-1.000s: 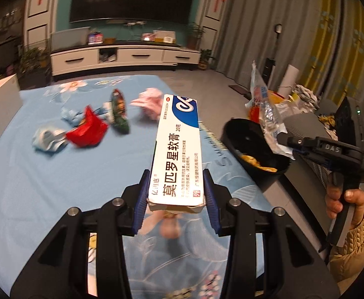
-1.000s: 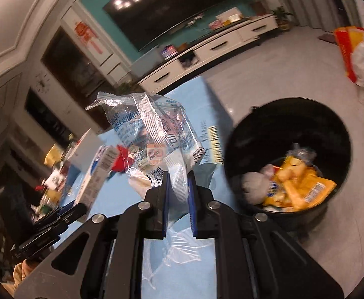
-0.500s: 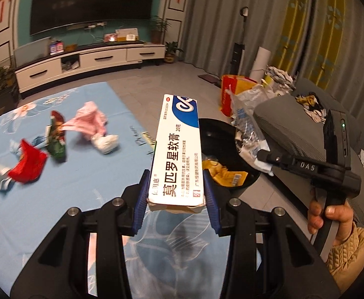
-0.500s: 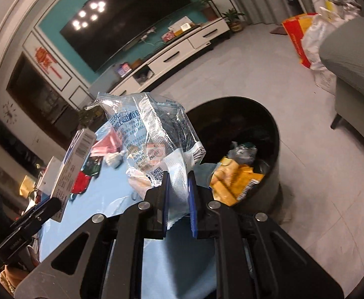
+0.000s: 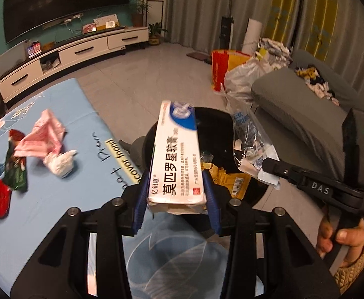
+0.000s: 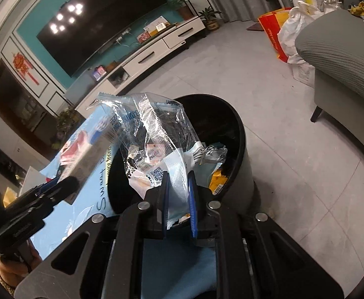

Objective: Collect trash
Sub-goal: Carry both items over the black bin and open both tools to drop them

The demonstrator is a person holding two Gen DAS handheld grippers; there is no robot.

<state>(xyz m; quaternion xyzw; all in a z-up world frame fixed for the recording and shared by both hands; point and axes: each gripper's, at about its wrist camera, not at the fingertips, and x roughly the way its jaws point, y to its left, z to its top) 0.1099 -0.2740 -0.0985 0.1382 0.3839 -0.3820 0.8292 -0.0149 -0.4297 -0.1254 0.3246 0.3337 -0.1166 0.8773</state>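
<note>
Your way to the open black bin [image 6: 231,124] at frame centre is free. The grey sofa [image 6: 344,57] blocks the right side; the bare floor [image 6: 294,174] at lower right is passable.

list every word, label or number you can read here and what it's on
"莫匹罗星软膏" and smaller "亿明惠": white and blue cardboard ointment box clamped in the left gripper.
"DAS": black body of the right gripper.
"favor" within a longer phrase: light blue printed cloth; the rest is unclear.
Blue print and a QR code: crinkled clear plastic wrapper; too creased to read.
Barcode: yellow packet in the black bin; digits too small.
</note>
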